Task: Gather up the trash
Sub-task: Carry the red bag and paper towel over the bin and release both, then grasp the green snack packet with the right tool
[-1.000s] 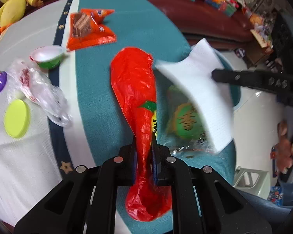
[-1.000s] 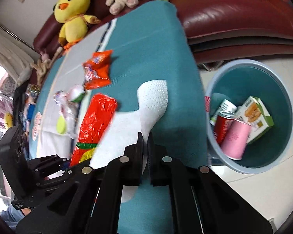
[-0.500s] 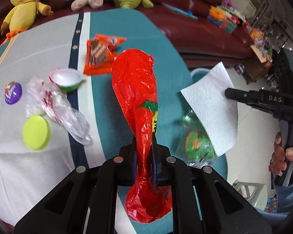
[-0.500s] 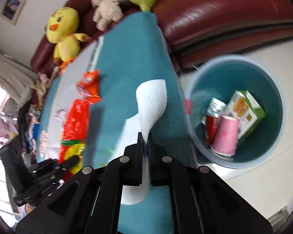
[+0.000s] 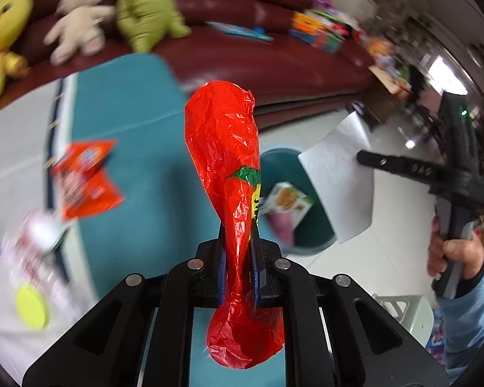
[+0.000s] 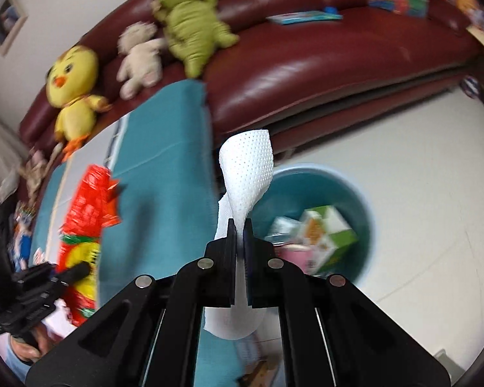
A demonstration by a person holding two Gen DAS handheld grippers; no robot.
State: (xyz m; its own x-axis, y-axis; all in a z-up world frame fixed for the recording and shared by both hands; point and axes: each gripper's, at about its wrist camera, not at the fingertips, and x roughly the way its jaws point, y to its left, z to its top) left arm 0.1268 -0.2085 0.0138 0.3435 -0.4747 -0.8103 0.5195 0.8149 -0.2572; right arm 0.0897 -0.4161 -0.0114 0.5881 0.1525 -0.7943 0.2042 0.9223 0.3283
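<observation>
Both grippers are clamping trash, the left gripper [image 5: 237, 271] a red bag [image 5: 224, 148], the right gripper [image 6: 239, 248] a napkin [image 6: 247, 167]; best releasing squarely over the bin [image 6: 355, 190].

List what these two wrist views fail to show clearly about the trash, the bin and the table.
- Bin, left wrist view: the red wrapper in the left gripper covers its near side, the paper towel its far side.
- Bin contents, right wrist view: motion blur; only a green-and-white carton reads.
- Orange snack packet and clutter at the left edge: blurred, unreadable.
- Paper towel's lower end, right wrist view: hidden behind the right gripper.
</observation>
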